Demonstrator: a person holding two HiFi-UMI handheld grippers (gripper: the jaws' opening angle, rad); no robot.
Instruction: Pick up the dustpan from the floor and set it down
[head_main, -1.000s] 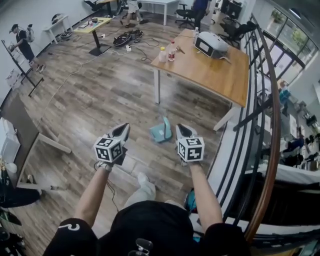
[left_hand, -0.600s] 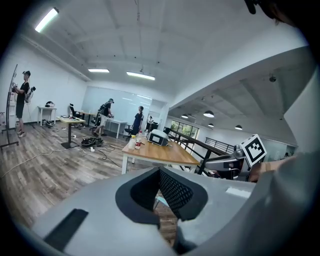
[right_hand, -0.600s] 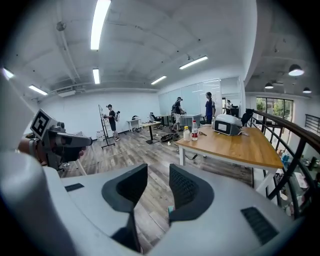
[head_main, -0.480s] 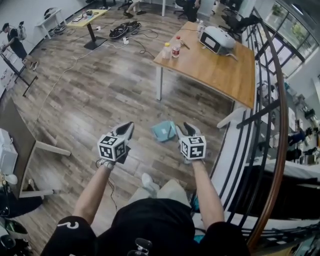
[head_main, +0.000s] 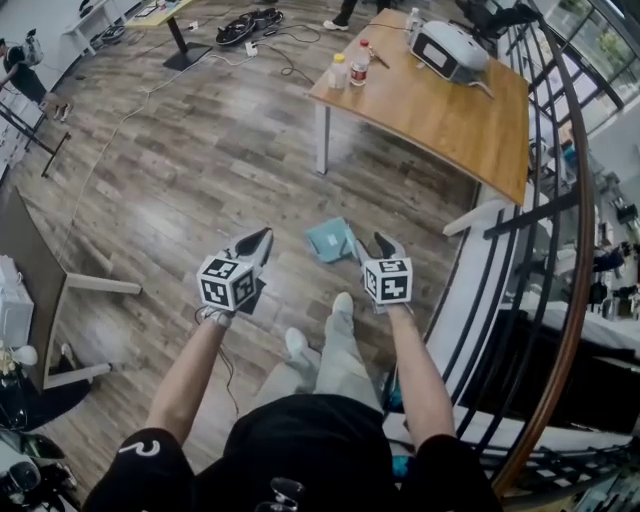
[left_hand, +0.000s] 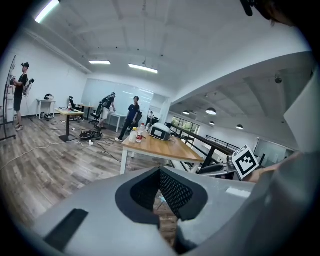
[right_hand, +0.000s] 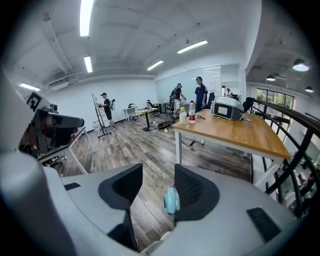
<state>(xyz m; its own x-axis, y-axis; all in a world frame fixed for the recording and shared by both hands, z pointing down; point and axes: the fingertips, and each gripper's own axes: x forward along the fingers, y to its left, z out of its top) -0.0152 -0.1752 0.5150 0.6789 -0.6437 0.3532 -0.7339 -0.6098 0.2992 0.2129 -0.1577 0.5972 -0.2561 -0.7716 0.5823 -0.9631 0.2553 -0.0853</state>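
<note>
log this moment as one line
phase: approach | dustpan: on floor | right gripper: jaws have just been opening, dustpan ahead between them, ungripped | left gripper: shut, empty

a wooden table (head_main: 440, 110) bearing two bottles (head_main: 361, 64) stands beside a dark railing (head_main: 530, 213).

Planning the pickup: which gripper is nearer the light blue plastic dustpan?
Right. The right gripper, empty jaws just opening, is just right of the dustpan; the left gripper is farther off on its left.
</note>
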